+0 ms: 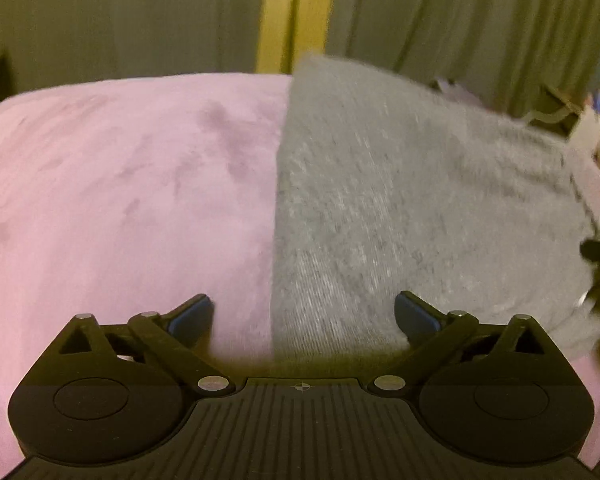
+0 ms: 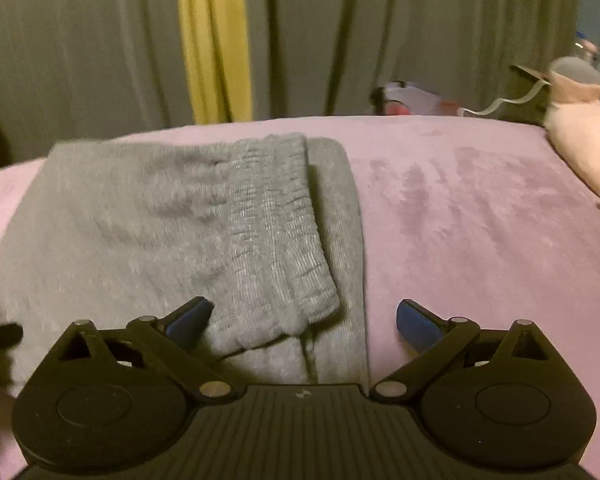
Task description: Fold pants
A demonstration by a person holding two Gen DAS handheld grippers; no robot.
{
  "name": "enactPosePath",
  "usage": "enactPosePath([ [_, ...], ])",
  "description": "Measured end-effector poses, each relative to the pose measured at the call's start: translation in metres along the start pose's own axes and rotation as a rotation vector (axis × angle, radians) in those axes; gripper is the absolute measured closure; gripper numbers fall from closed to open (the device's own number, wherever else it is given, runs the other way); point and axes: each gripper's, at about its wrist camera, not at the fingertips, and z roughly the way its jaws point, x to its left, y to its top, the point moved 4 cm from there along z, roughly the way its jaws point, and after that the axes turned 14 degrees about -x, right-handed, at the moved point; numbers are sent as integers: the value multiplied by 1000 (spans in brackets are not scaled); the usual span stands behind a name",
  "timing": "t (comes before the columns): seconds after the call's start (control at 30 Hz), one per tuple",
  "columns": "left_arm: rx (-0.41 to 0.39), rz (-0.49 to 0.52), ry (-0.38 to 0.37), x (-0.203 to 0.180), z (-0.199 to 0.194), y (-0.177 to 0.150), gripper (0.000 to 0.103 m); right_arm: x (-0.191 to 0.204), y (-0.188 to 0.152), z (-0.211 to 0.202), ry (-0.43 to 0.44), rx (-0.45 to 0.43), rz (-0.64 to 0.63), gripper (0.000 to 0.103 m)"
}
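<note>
Plainly, we hold the left gripper (image 1: 303, 314) with its jaws spread wide and nothing between the blue pads (image 1: 190, 318); below it lie the grey pants (image 1: 400, 208), whose left edge runs up the pink blanket (image 1: 120, 184). Our right gripper (image 2: 305, 320) gapes just as wide and grips nothing. Beneath it the pants (image 2: 148, 232) lie folded on the blanket (image 2: 480, 232), their ribbed waistband (image 2: 276, 232) lying on top near the right edge. Behind the bed hang grey curtains (image 2: 80, 48) with a yellow strip (image 2: 214, 40), and a pink soft toy (image 2: 584, 136) sits at far right.
</note>
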Motion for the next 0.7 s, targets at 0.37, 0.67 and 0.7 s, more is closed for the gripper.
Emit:
enactPosePath([
  [0.37, 97, 102, -63, -46, -52, -40, 2, 57, -51, -86, -7, -63, -87, 4],
  [0.67, 71, 165, 27, -53, -64, -49, 2, 85, -64, -92, 5, -39, -229, 4],
  [0.7, 61, 152, 30, -52, -63, -47, 2, 84, -64, -92, 1, -40, -222, 4],
])
